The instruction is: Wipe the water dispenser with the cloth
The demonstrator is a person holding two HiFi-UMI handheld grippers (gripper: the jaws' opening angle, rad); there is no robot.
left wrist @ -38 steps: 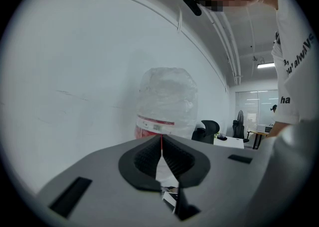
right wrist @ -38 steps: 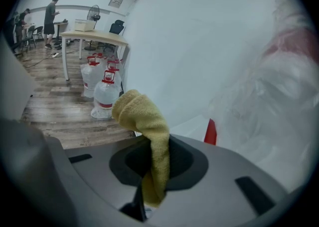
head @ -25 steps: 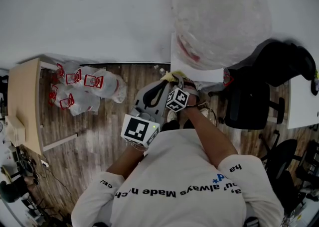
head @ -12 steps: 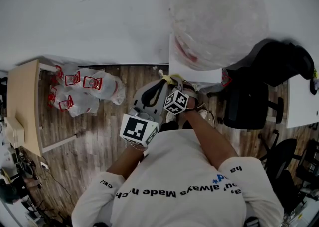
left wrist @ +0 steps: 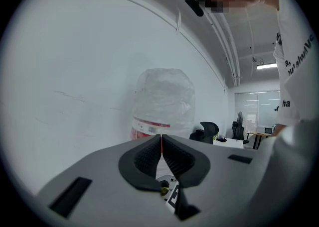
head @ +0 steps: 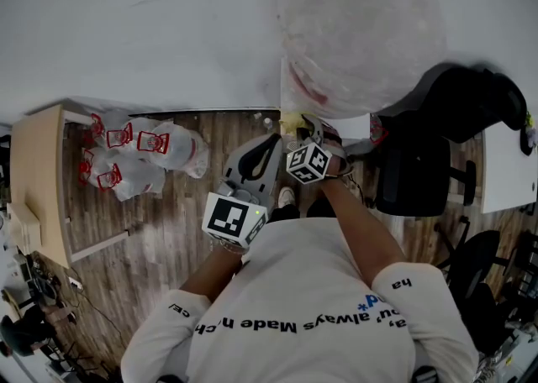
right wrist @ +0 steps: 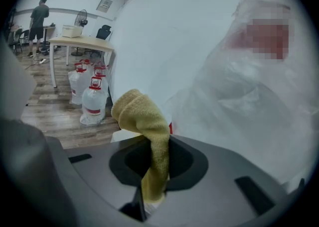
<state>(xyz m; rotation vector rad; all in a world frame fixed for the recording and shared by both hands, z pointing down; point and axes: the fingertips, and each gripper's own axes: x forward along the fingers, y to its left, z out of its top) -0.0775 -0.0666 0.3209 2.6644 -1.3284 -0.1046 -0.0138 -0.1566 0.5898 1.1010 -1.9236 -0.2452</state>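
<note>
A white water dispenser stands against the wall with a plastic-wrapped bottle on top. My right gripper is shut on a yellow cloth, whose folded end sticks out past the jaws close to the bottle's wrap and the dispenser's top edge. In the head view the cloth shows at the dispenser's front left corner. My left gripper is held lower and to the left, jaws shut on nothing; its own view shows the bottle ahead.
Several sealed water jugs lie on the wood floor to the left, beside a light wooden table. A black office chair stands right of the dispenser, with a white desk beyond. A person stands far off.
My right gripper with the cloth has moved up and forward, closer to the dispenser's top left corner. The left gripper has stayed where it was.
</note>
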